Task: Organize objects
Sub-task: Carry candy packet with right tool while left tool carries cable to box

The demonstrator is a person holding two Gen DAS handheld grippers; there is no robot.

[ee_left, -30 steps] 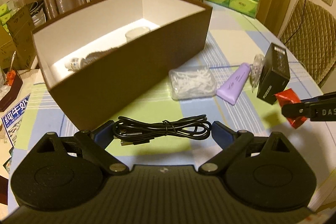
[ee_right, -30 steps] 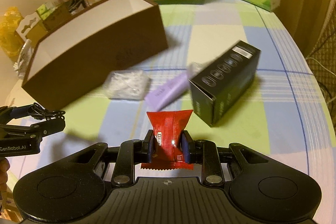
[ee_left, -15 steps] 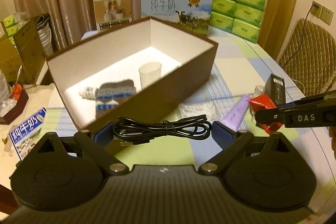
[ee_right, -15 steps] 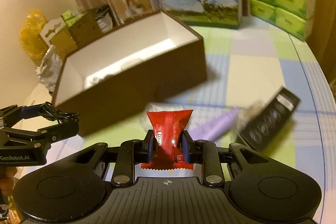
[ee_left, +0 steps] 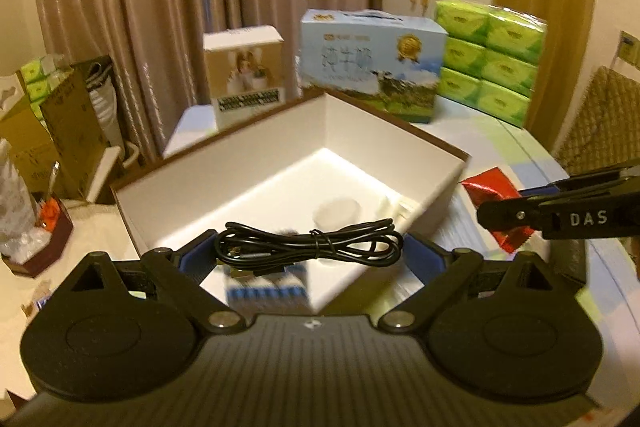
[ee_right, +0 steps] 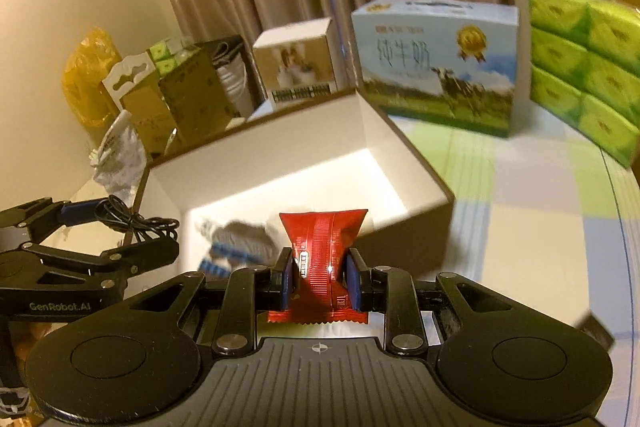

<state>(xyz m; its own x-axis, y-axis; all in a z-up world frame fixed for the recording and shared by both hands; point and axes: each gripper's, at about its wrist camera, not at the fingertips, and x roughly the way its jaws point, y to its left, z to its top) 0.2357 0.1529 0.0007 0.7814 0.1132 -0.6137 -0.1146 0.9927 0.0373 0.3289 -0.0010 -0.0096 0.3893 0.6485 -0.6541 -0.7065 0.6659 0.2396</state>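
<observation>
My left gripper (ee_left: 310,253) is shut on a coiled black cable (ee_left: 308,245) and holds it over the near rim of the open brown box (ee_left: 436,143), whose inside is white. Inside the box lie a white cup (ee_left: 336,217) and a grey-and-blue sock (ee_right: 240,241). My right gripper (ee_right: 320,279) is shut on a red snack packet (ee_right: 322,247) and hovers at the box's (ee_right: 436,183) near right side. The packet (ee_left: 490,187) and right gripper also show at the right of the left wrist view. The left gripper with the cable (ee_right: 132,219) shows at the left of the right wrist view.
A blue milk carton (ee_left: 372,63), a small photo box (ee_left: 244,75) and stacked green tissue packs (ee_left: 488,63) stand behind the brown box on the checked tablecloth (ee_right: 540,227). Cardboard boxes (ee_right: 180,95) and bags stand beyond the table's left edge. A chair (ee_left: 600,119) is at the right.
Both grippers have risen and moved forward toward the box, holding their loads. The cable now hangs over the box opening, and the red packet has come up beside the box's right wall.
</observation>
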